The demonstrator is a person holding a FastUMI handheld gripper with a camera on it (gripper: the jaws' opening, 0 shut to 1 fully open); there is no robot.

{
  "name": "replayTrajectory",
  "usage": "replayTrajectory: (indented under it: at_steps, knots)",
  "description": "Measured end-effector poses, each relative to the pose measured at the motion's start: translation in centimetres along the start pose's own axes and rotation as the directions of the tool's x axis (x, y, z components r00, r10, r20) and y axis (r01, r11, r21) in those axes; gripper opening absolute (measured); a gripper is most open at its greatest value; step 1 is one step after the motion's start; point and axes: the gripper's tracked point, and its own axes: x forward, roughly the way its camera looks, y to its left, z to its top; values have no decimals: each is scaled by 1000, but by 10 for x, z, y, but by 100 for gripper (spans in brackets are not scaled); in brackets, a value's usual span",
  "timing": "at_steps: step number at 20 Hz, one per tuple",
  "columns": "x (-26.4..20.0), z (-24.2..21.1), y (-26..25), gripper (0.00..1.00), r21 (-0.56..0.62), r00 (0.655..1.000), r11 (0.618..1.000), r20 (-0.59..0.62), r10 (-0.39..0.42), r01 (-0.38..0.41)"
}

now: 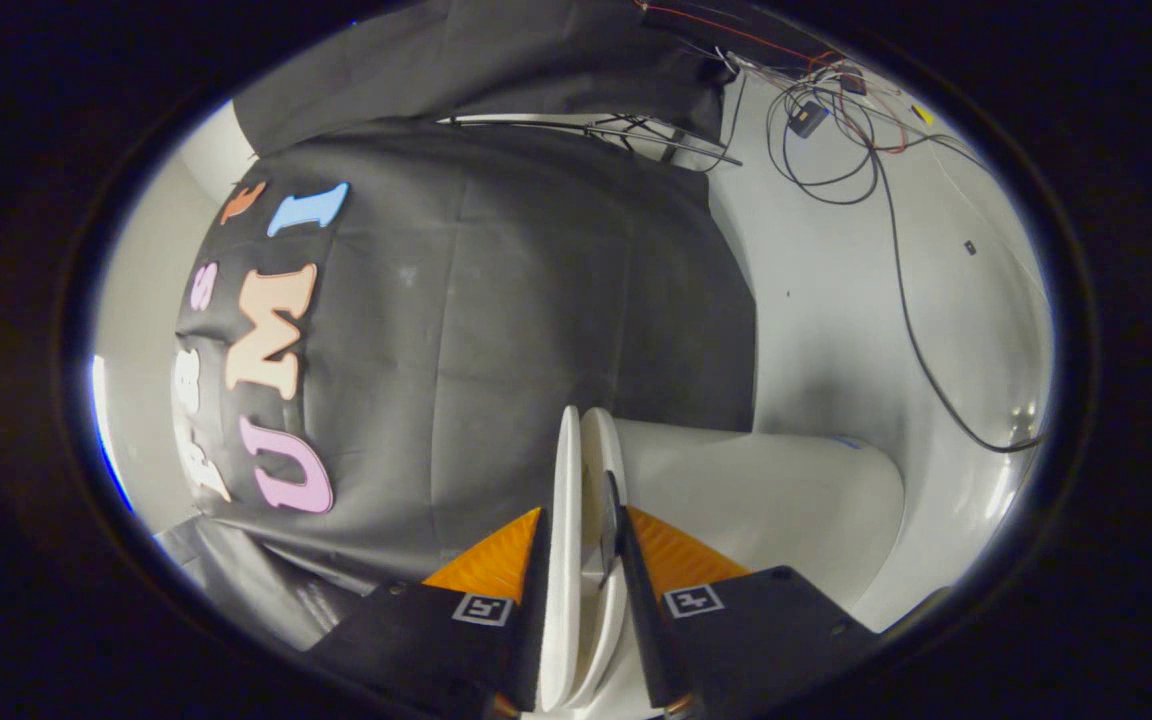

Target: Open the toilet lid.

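Black cloth point(536, 320) covers the booth wall beyond the fingers; pale floor point(836, 300) beside it carries loose cables point(836, 120) and a folded stand point(636, 130). View is rolled sideways, so the toilet body point(766, 490) is partly cut off and its bowl cannot be made out. Gripper point(582, 560) is clamped on the toilet lid point(568, 520): the 2 fingers press the thin white edge from either side, the seat point(604, 450) lying just beside it.
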Motion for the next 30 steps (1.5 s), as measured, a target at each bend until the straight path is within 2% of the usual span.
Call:
replayTrajectory:
  at_steps: [4,8,11,15,18,22,26,30]
  knots:
    - [-1,1,12,31,22,994,995,34,100,-101]
    - [2,-5,37,11,-20,994,994,21,108,-108]
    - [2,-10,69,10,-120,993,986,10,116,-114]
    - [-3,-33,136,9,-257,983,950,-4,182,-177]
    - [-4,-63,193,10,-383,974,896,-56,219,-223]
    - [-4,-117,257,14,-538,959,794,-153,237,-282]
    - [-6,-159,287,15,-654,958,700,-215,191,-287]
    - [0,-197,314,15,-745,942,580,-300,149,-329]
